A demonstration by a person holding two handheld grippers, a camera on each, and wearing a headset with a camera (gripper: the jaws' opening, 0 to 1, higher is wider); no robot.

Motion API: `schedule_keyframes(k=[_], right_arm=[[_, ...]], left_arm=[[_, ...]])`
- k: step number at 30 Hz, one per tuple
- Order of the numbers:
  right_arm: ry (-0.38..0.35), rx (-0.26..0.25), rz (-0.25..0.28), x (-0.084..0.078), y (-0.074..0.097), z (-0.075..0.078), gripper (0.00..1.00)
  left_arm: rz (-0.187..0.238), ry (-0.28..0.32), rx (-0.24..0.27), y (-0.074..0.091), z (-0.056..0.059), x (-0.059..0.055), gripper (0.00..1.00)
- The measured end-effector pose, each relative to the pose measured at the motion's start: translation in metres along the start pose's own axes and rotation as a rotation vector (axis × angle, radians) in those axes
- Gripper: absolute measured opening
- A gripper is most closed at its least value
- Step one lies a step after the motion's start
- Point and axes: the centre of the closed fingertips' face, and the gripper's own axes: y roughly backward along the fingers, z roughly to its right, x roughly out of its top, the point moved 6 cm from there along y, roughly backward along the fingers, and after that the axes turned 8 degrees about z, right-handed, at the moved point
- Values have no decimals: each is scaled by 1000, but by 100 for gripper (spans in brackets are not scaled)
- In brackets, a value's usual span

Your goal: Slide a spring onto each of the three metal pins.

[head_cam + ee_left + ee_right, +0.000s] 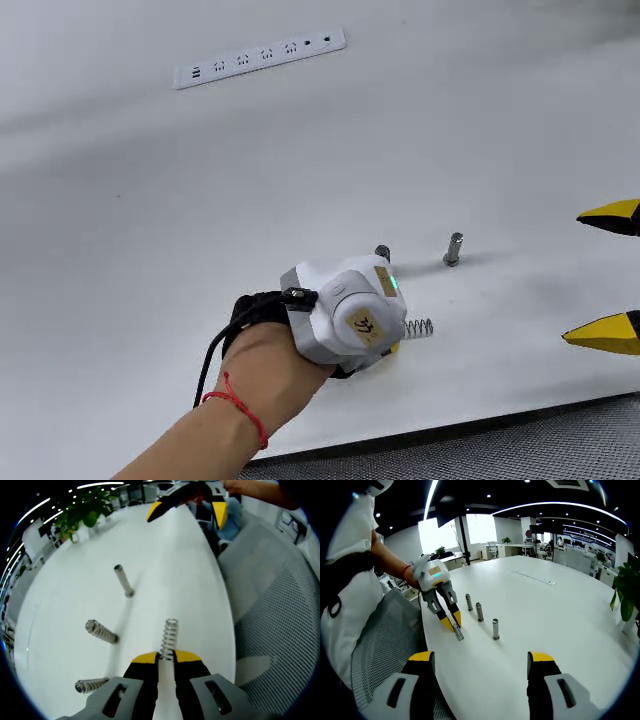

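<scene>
My left gripper (166, 656) is shut on the end of a loose spring (168, 632), which points forward just above the white table (165, 555). Ahead of it stands a bare metal pin (123, 581). Two more pins, one (101, 631) and another (92, 685), each wear a spring. In the head view a hand holds the left gripper (398, 340) with the spring (420, 327) sticking out toward the bare pin (453, 248). My right gripper (481, 657) is open and holds nothing, well to the side of the pins (495, 629), its yellow fingertips (605, 333) at the right edge.
A white power strip (260, 57) lies at the far side of the table. The table's near edge runs close below the left gripper, with a grey mesh chair (450, 455) beyond it. A potted plant (85, 510) stands at the far end.
</scene>
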Motion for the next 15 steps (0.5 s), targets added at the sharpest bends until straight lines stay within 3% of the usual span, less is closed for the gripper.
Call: schedule_keyframes(k=[15], right_arm=[[5, 12, -3, 4, -4, -5, 76]], left_arm=[[46, 22, -1, 8, 5, 5, 11]])
